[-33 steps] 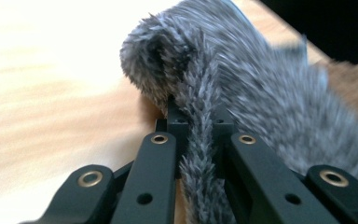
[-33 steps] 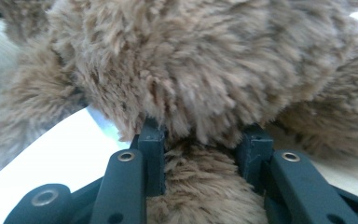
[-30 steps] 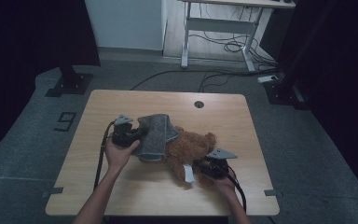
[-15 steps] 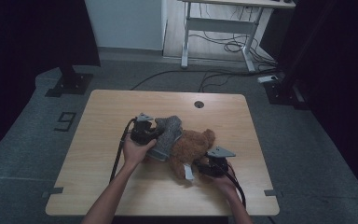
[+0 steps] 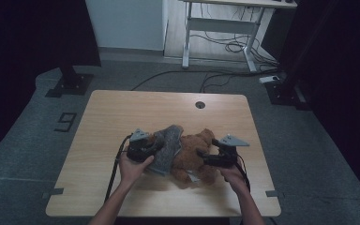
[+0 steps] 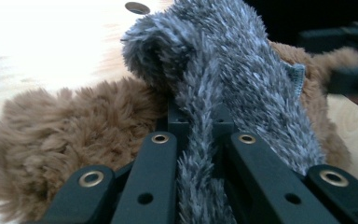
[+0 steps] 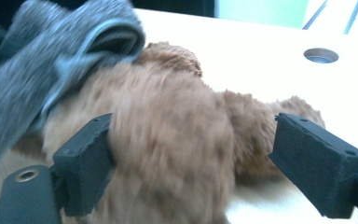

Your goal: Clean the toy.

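Note:
A brown plush bear (image 5: pixel 194 157) lies on the wooden table (image 5: pixel 122 112), near its front edge. A grey fuzzy cloth (image 5: pixel 167 147) is draped over the bear's left side. My left gripper (image 5: pixel 155 147) is shut on that cloth; in the left gripper view the cloth (image 6: pixel 223 79) runs up between the jaws of the left gripper (image 6: pixel 200 123), with bear fur (image 6: pixel 74 126) beside them. My right gripper (image 5: pixel 202 158) has just been opening. In its own view the right gripper (image 7: pixel 203 161) stands wide around the bear's body (image 7: pixel 168 135), with the left pad against the fur and the right pad clear.
A round cable hole (image 5: pixel 200 104) sits near the table's far edge. Bare tabletop lies to the left and behind the bear. Beyond the table stand a white desk frame (image 5: pixel 215 28) and floor cables (image 5: pixel 225 47). Both forearms come in from the front edge.
My left gripper has carried the grey cloth rightward and down onto the bear. My right gripper has lifted a little and its jaws have spread apart around the bear.

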Demonstrator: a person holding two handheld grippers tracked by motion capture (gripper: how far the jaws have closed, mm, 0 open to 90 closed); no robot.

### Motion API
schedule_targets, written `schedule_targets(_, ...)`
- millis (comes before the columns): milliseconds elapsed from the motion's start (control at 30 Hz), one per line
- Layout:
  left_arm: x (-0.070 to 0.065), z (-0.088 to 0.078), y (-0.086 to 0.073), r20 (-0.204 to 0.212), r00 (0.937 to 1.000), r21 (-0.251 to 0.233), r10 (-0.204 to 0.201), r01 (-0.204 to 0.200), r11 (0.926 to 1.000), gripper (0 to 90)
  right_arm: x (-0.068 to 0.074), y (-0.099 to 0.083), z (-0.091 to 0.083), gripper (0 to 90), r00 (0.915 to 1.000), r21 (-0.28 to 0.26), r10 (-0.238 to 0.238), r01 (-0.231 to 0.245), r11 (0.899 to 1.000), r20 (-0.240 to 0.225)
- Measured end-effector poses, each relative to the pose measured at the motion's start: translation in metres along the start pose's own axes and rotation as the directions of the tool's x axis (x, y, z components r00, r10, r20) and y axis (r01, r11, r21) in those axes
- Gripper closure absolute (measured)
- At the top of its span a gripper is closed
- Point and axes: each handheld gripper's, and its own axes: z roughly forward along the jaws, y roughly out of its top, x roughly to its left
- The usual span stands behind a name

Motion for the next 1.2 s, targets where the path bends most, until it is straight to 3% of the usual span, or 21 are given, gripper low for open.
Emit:
schedule_targets(133,-0.002,-0.005,-0.009,0.015,0.9999,-0.019,-0.006,0.006,0.9998,84.0,0.0,0.011,0.019,11.7,0.9991,0.072,0.001,0.002,0.997,-0.043)
schedule_targets(200,-0.003,-0.006,-0.011,0.019,0.9998,-0.023,-0.004,0.005,0.9997,84.0,-0.001,0.009,0.028,9.5,0.9973,0.117,0.025,-0.017,0.993,-0.069)
schedule_targets(367,-0.007,-0.008,-0.016,0.032,0.9995,-0.025,0.006,-0.005,0.9997,83.9,-0.006,-0.005,0.031,10.0,0.9895,0.147,0.109,-0.095,0.985,-0.095)
schedule_targets(500,-0.009,-0.011,-0.022,0.038,0.9992,-0.03,0.01,-0.009,0.9995,83.8,-0.005,-0.015,0.029,14.4,0.9808,0.157,0.143,-0.122,0.98,-0.132)
schedule_targets(600,-0.009,-0.013,-0.028,0.044,0.999,-0.042,0.002,0.0,0.9991,83.8,-0.001,-0.021,0.028,27.2,0.975,0.149,0.133,-0.106,0.983,-0.178)
schedule_targets(733,-0.011,-0.012,-0.036,0.039,0.9992,-0.075,-0.008,0.011,0.9971,83.9,0.004,-0.022,0.024,43.6,0.9776,0.129,0.097,-0.073,0.989,-0.187)
schedule_targets(800,-0.012,-0.011,-0.036,0.034,0.9994,-0.086,-0.007,0.01,0.9963,83.9,0.004,-0.021,0.023,51.2,0.9783,0.118,0.093,-0.072,0.99,-0.185)
schedule_targets(933,-0.008,-0.006,-0.029,0.028,0.9995,-0.103,-0.014,0.016,0.9946,83.8,0.008,-0.017,0.022,61.9,0.9892,0.072,0.043,-0.033,0.997,-0.14)
schedule_targets(1100,-0.007,0.007,-0.024,-0.005,0.9999,-0.154,-0.013,0.012,0.988,83.8,0.005,-0.01,0.031,66.1,0.9987,-0.012,0.035,-0.036,0.999,-0.036)
schedule_targets(1200,-0.003,0.011,-0.017,0.001,0.9994,-0.157,-0.035,0.035,0.987,83.7,0.0,-0.009,0.034,66.1,0.9997,-0.044,0.025,-0.025,0.999,-0.005)
